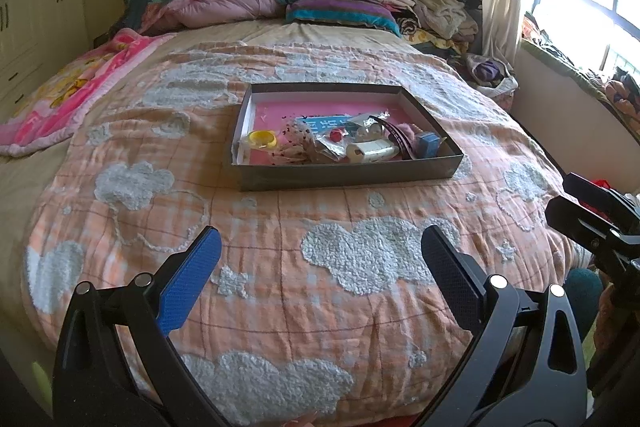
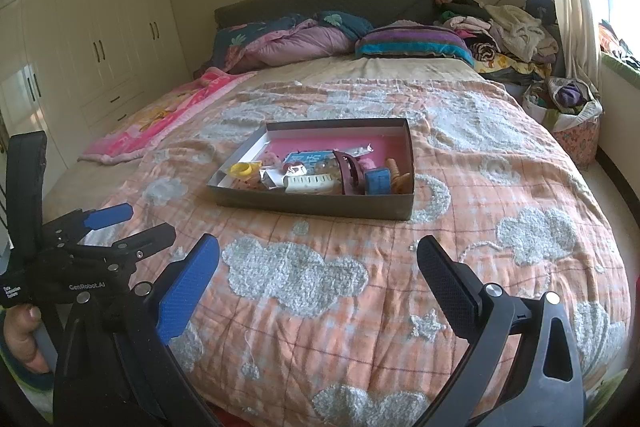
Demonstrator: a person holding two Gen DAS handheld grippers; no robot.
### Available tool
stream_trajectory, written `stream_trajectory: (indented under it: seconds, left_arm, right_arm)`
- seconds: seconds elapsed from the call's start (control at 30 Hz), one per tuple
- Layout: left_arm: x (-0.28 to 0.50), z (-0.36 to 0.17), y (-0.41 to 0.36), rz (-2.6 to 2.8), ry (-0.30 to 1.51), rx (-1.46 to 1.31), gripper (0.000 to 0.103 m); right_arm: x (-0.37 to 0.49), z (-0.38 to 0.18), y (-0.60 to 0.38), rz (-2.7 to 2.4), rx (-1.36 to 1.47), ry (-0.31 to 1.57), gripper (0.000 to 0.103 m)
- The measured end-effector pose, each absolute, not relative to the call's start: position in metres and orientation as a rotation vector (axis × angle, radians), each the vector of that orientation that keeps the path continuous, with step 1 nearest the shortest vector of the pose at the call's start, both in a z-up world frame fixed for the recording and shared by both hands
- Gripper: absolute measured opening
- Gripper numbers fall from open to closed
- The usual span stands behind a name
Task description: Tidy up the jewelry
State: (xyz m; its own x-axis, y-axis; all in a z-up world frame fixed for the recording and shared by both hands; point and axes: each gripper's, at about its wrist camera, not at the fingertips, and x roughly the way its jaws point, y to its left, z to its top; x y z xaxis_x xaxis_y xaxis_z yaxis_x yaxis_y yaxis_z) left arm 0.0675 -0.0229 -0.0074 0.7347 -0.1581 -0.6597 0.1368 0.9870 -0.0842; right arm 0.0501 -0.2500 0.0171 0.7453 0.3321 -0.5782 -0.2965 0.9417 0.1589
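A shallow dark box (image 1: 348,177) (image 2: 312,205) with a pink floor lies on the bed. Inside it are a yellow ring-shaped piece (image 1: 262,139) (image 2: 242,169), a small blue box (image 1: 428,143) (image 2: 378,181), a maroon hair band (image 1: 394,133) (image 2: 348,167), a white comb-like piece (image 1: 372,151) (image 2: 308,183) and several small packets. My left gripper (image 1: 320,247) hovers open over the quilt, well short of the box. My right gripper (image 2: 318,253) is likewise open and empty, near the bed's foot. Each gripper shows at the edge of the other's view.
The orange quilt (image 1: 280,227) with fluffy cloud patches covers the bed. Pillows and folded bedding (image 1: 240,3) lie at the headboard, and a clothes pile (image 1: 432,7) fills the far right corner. A pink blanket (image 1: 68,87) lies left. White wardrobes (image 2: 92,27) line the left wall.
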Motion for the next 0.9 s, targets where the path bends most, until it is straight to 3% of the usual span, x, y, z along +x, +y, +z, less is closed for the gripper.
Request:
stream_trajectory:
  seconds: [0.9]
  left_arm:
    - [0.0683, -0.0079, -0.0213, -0.168, 0.727, -0.04, 0.094]
  right_arm:
    - [0.0488, 0.0175, -0.2486, 0.344, 0.058, 0.643, 0.099]
